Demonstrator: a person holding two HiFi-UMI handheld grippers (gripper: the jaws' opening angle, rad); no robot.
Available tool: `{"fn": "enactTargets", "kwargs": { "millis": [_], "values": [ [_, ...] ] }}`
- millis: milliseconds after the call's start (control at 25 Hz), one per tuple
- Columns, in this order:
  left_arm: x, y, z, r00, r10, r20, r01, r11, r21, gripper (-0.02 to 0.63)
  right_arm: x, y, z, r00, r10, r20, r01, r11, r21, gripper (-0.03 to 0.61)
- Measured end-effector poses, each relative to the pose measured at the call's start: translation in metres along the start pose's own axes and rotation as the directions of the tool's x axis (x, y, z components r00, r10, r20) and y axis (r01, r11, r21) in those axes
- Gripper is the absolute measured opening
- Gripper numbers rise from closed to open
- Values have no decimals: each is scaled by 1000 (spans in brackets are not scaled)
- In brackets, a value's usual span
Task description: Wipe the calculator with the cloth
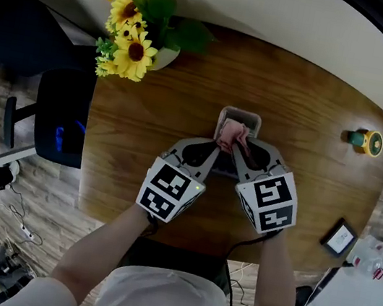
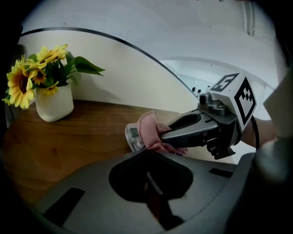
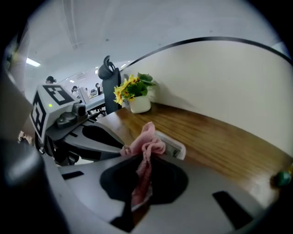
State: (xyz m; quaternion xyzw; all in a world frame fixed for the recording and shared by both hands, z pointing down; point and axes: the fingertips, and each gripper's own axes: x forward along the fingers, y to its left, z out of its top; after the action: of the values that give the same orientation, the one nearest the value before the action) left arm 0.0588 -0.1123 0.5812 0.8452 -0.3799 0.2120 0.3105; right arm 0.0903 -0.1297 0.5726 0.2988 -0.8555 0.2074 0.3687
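Observation:
A small grey calculator (image 1: 242, 118) is near the middle of the wooden table (image 1: 317, 105), with a pink cloth (image 1: 232, 135) bunched on its near half. In the head view both grippers meet there: my left gripper (image 1: 215, 150) comes in from the left and seems shut on the calculator's near end, and my right gripper (image 1: 241, 148) is shut on the cloth. The right gripper view shows the cloth (image 3: 145, 145) pinched between the jaws and draped over the calculator (image 3: 173, 147). In the left gripper view the calculator (image 2: 133, 134) sticks out past the left gripper (image 2: 145, 153), with the cloth (image 2: 151, 130) on it.
A white vase of sunflowers (image 1: 133, 37) stands at the table's far left corner. A small green and yellow object (image 1: 366, 141) sits at the far right. A black-framed device (image 1: 339, 237) lies by the right front edge. A dark chair (image 1: 62, 115) stands left of the table.

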Motion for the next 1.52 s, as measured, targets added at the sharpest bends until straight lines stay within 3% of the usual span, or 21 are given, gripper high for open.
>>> {"fn": "enactTargets", "kwargs": {
  "millis": [160,320,440,520,600,760,960,1240,1400,1520],
  "values": [
    [2,-1,1,1000,-18,-4,18,1000,-12,3,-15,-19,-13,996,-85,-22,85,996,4,35],
    [2,0,2,1000,-15,-4,15,1000,-10,3,-30,-58,-55,954,-251,-162,248,968,-40,34],
    [2,0,1,1000,-17,11,17,999,-48,3,-43,-62,-65,973,-201,-113,216,965,150,34],
    [-1,1,2,999,-21,51,25,995,-93,3,-49,-53,-52,984,-168,-51,175,961,212,34],
    [-5,1,1,998,-23,60,29,994,-106,3,-50,-39,-32,990,-143,3,140,967,213,34],
    [-9,-7,-6,999,-40,3,41,996,-82,3,-42,-4,5,994,-61,93,42,981,189,35],
    [-11,-7,-12,1000,-25,-7,24,995,-92,3,-16,30,13,996,16,92,-30,989,146,35],
    [-12,-5,-16,1000,-10,8,10,996,-93,3,-16,21,-22,999,-29,34,22,984,178,35],
    [-11,-5,-15,1000,-15,6,15,997,-80,3,-33,-1,-41,994,-111,7,107,976,190,35],
    [-11,-5,-15,1000,-15,7,16,997,-79,3,-43,-25,-77,980,-184,-73,196,955,223,34]
  ]
}}
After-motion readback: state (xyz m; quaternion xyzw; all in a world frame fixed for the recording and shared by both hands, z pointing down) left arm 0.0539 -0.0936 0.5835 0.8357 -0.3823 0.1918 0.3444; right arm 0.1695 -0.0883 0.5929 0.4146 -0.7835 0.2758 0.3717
